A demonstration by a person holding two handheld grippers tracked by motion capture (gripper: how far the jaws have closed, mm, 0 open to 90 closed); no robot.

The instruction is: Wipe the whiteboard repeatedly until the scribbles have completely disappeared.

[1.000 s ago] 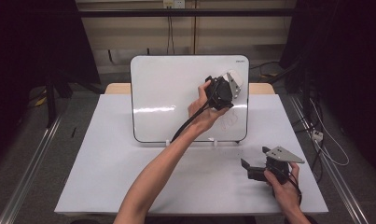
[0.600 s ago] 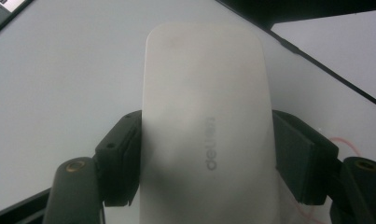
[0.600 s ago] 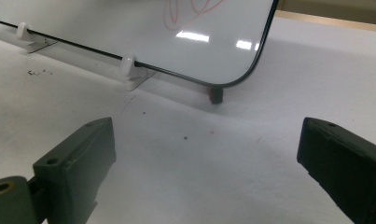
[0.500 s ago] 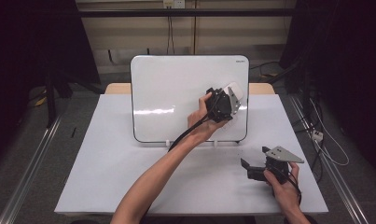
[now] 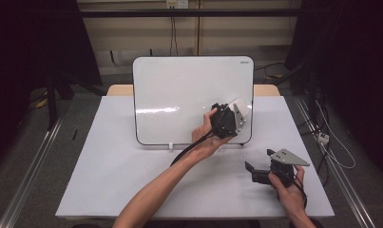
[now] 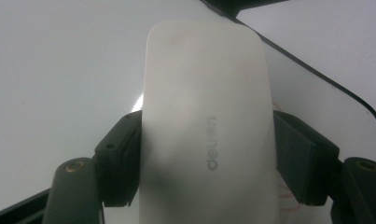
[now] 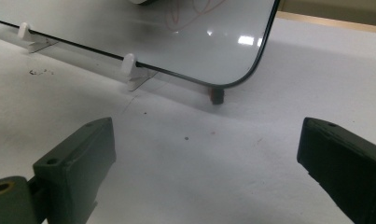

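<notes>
Left gripper (image 5: 229, 118) fingers clamped on eraser (image 6: 206, 126) against whiteboard (image 5: 179, 95); red marks (image 7: 185, 11) remain. Right gripper (image 5: 270, 171) fingers apart, idle on worktop (image 5: 108, 180).

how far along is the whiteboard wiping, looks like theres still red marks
Done: the left gripper is shut on the white eraser and has it at the whiteboard near its lower right corner. In hand: wiping there, apparently. Left: red scribbles remain in the right gripper view, and a faint red trace shows beside the eraser. The right gripper rests open on the table.
</notes>
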